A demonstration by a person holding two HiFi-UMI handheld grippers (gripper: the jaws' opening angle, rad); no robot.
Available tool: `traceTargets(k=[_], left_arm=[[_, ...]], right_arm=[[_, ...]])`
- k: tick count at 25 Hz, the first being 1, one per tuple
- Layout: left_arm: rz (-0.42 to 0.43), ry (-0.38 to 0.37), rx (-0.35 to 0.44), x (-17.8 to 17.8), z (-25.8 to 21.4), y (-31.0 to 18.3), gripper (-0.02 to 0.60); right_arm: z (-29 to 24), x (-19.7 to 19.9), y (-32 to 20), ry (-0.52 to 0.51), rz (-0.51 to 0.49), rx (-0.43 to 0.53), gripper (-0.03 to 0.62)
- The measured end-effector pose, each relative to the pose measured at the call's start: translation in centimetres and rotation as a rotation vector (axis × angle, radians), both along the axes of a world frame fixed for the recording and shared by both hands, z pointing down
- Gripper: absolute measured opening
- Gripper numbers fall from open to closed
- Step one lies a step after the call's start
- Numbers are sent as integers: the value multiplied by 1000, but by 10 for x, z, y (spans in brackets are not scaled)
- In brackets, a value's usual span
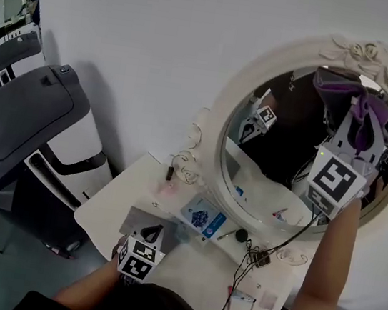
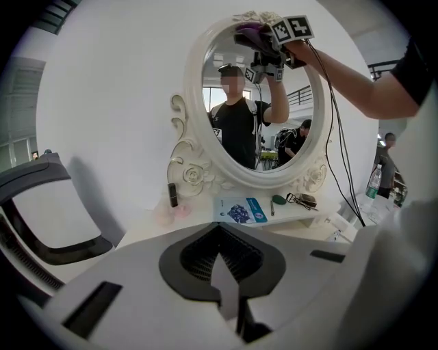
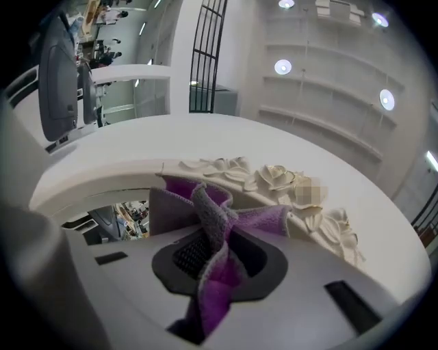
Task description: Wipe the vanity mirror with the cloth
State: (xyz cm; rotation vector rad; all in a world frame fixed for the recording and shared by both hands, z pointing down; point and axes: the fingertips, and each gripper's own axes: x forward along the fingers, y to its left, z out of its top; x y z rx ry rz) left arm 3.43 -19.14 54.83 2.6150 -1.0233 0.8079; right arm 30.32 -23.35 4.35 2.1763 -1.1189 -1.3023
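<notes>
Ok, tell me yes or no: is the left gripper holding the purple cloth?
No. The left gripper has its jaws together with nothing between them; the purple cloth is clamped in the right gripper.

Cloth at mirror top (booklet before it).

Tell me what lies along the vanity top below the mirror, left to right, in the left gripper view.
Dark upright tube → blue-and-white packet → dark green oval piece → black tool that looks like an eyelash curler.
</notes>
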Motion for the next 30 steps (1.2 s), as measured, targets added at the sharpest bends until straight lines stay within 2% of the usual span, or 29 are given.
traceTargets(k=[8,18,23,30], left_arm=[[59,-22,-5,15,6,-3,-2],[48,-44,-2,6,8,-7,-2],[39,-50,2,4,7,-4,-2],[35,-65,8,0,8,6,-2]], right_arm=[[72,-12,-10,-34,-19,-39,52],[153,-23,-25,-60,-52,-89,51],[219,-36,-40,-71,-93,-216,51],[316,-52,-56,21,-109,-423,52]])
